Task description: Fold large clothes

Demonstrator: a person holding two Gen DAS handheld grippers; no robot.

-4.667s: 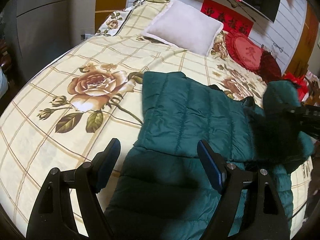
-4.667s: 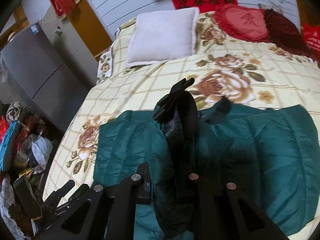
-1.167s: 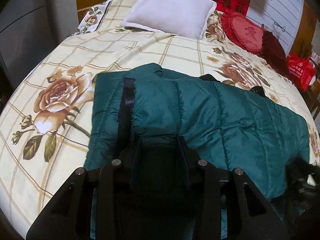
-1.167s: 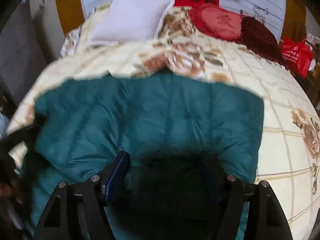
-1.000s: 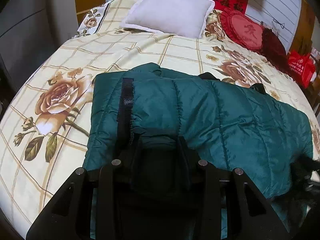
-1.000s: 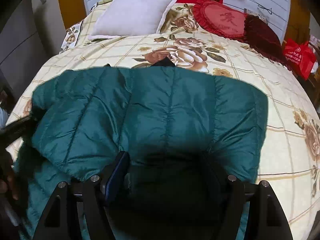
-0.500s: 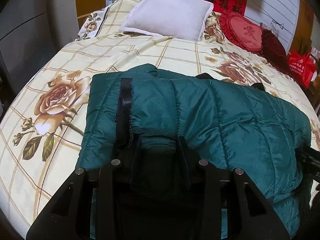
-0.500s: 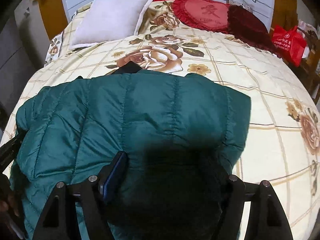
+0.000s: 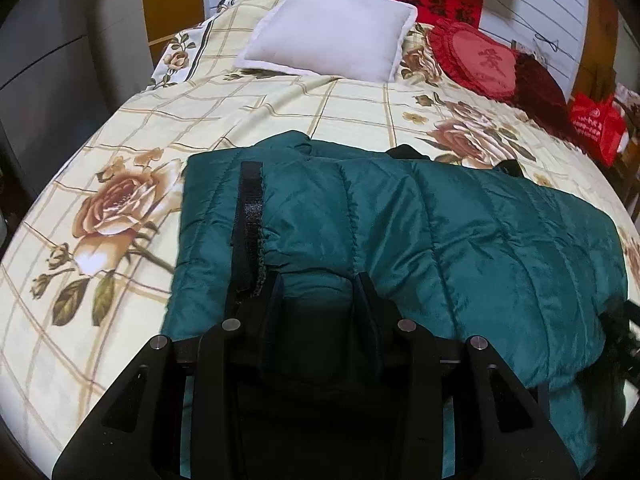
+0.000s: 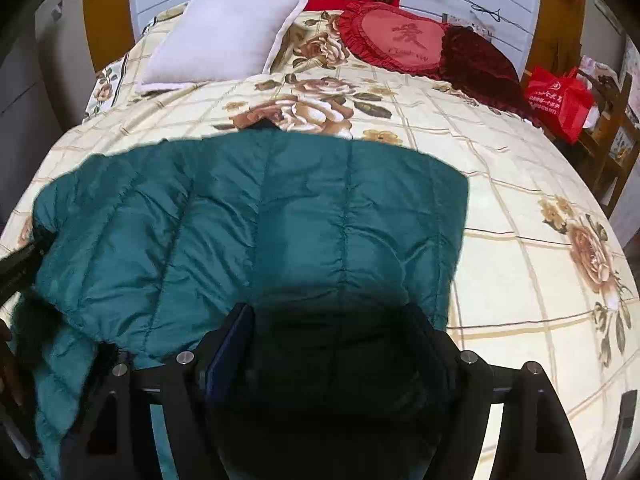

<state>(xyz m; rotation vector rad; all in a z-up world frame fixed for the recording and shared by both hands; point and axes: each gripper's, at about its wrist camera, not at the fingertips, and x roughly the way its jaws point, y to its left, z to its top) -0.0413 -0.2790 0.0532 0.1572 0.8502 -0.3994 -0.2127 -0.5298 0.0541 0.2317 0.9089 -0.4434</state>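
A dark green quilted down jacket [image 9: 460, 224] lies folded across the near half of the bed, with a black zipper strip [image 9: 250, 216] along its left part; it also shows in the right wrist view [image 10: 256, 216]. My left gripper [image 9: 318, 284] is shut on the jacket's near edge, a bunch of fabric squeezed between its fingers. My right gripper [image 10: 332, 320] holds a thick bunch of the jacket's near edge between its fingers, which stand fairly wide apart around it.
The bed has a cream floral cover [image 9: 132, 200]. A white pillow [image 9: 328, 28], a red heart cushion [image 9: 476, 60] and a dark red cushion [image 10: 476, 60] lie at the head. A red bag [image 10: 556, 96] sits on a wooden chair at right. Grey cabinets [image 9: 40, 60] stand left.
Both grippers have kept their hold and carried the jacket's edge a little further up the bed. The folded top layer now lies flatter and reaches further over the lower layer.
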